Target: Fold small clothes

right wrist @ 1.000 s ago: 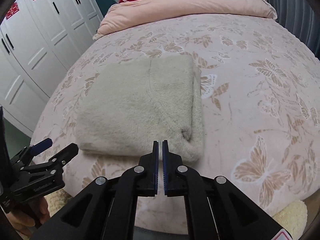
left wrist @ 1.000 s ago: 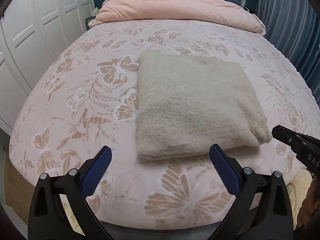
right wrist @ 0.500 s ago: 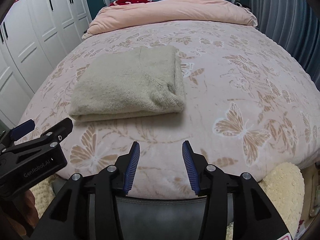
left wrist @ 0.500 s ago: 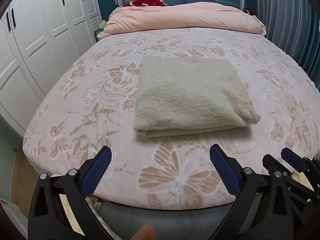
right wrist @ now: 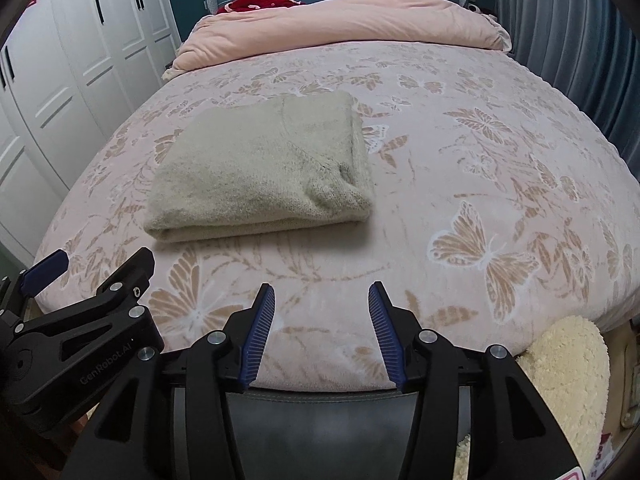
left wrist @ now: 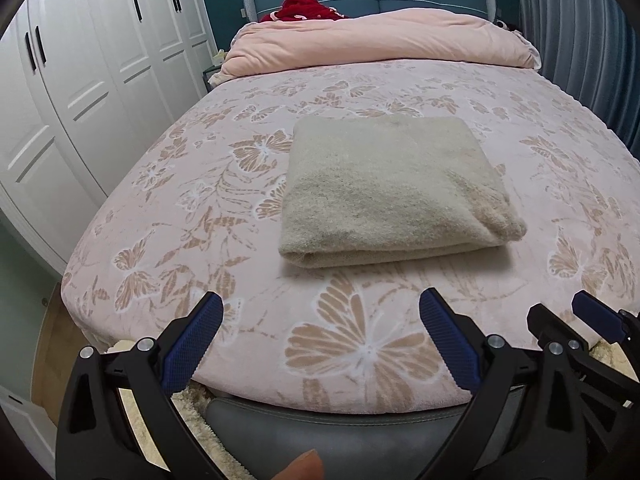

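Note:
A beige knitted garment (left wrist: 392, 192) lies folded into a neat rectangle on the butterfly-patterned pink bedspread (left wrist: 160, 200); the right wrist view shows it left of centre (right wrist: 264, 168). My left gripper (left wrist: 320, 300) hovers over the foot of the bed, well short of the garment, open wide with nothing between its blue pads. My right gripper (right wrist: 321, 290) hangs beside it at the bed's near edge, its jaws opening and empty. Each gripper shows in the other's view: the right one (left wrist: 558, 306) at the lower right, the left one (right wrist: 103, 256) at the lower left.
A rolled pink duvet (left wrist: 380, 40) and a red cloth (left wrist: 304, 6) lie at the head of the bed. White wardrobe doors (left wrist: 80, 80) run along the left, a blue curtain (left wrist: 580, 40) along the right. A fluffy cream rug (right wrist: 560, 368) lies below the bed's foot.
Both grippers have drawn back from the folded garment toward the foot of the bed. The right gripper's jaws went from shut to apart.

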